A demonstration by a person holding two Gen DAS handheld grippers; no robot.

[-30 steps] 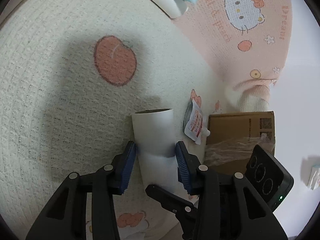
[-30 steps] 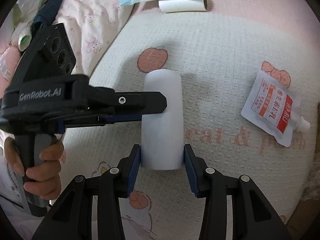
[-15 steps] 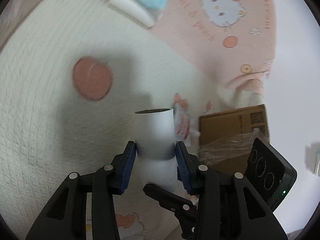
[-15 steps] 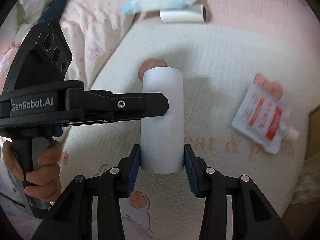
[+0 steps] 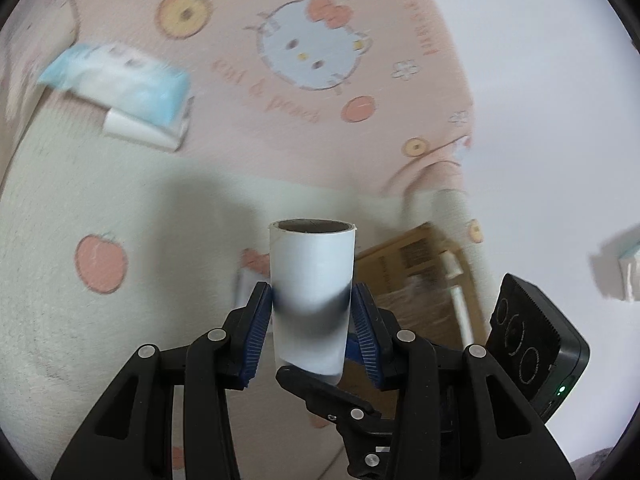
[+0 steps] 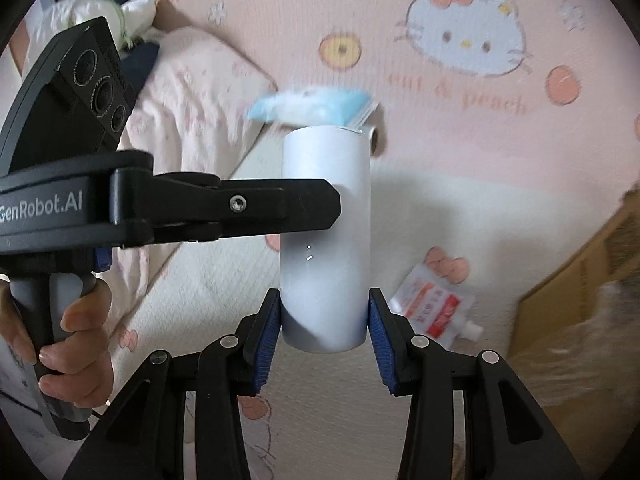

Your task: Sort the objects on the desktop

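Both tools clamp the white roll (image 6: 325, 240), its cardboard core (image 5: 312, 225) hollow.

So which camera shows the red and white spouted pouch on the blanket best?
The right wrist view. There the red and white spouted pouch lies in the open on the cream blanket, its label and spout visible. In the left wrist view only a blurred white sliver shows, behind the white cardboard tube and a left finger.
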